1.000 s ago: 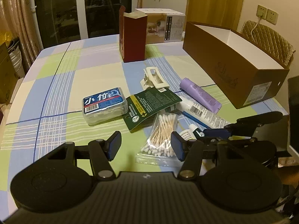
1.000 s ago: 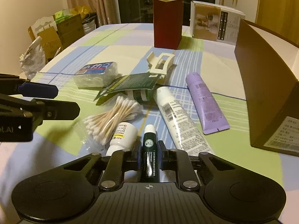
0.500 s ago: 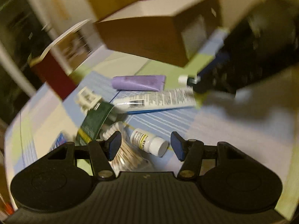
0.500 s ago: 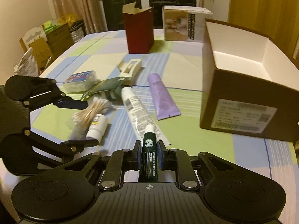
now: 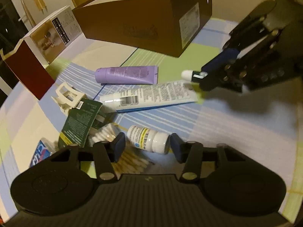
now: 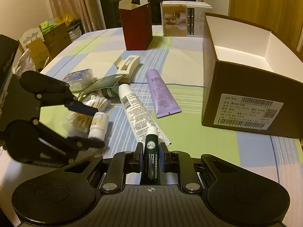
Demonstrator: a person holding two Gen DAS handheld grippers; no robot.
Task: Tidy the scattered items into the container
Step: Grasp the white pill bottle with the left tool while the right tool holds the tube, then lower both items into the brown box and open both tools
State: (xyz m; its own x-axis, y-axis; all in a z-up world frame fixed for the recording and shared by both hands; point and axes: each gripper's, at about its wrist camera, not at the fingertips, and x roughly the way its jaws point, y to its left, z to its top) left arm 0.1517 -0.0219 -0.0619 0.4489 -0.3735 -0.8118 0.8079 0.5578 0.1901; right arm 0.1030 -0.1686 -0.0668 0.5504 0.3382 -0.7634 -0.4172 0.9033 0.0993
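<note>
Nearest the right wrist camera, the right gripper (image 6: 151, 158) is clamped on a dark green lip balm tube (image 6: 151, 156), its white cap pointing forward above the checked tablecloth (image 6: 189, 132). The left gripper (image 5: 147, 146) has its jaws spread to either side of a small white pill bottle (image 5: 147, 139) that lies on its side; whether the blue pads touch it cannot be told.

Just beyond lie a bag of cotton swabs (image 6: 83, 113), a white tube with a barcode (image 6: 138, 115) and a purple tube (image 6: 162, 94), close together on the blue, green and cream cloth. A dark green card packet (image 5: 81, 121) overlaps a cream hair claw clip (image 5: 67, 96), and a blue-labelled floss box (image 6: 79, 76) sits near them. The brown cardboard container (image 6: 242, 102) stands to the right, open-topped with a white interior.

Farther back stand an open dark red carton (image 6: 136, 30) and a printed product box (image 6: 181, 19). Past the table edge, only the right wrist view shows curtains (image 6: 75, 5), a dark glass door and stacked cardboard boxes (image 6: 51, 41) by the wall. The left wrist view alone shows the right gripper from outside, the balm's white cap protruding from it over the end of the white tube.
</note>
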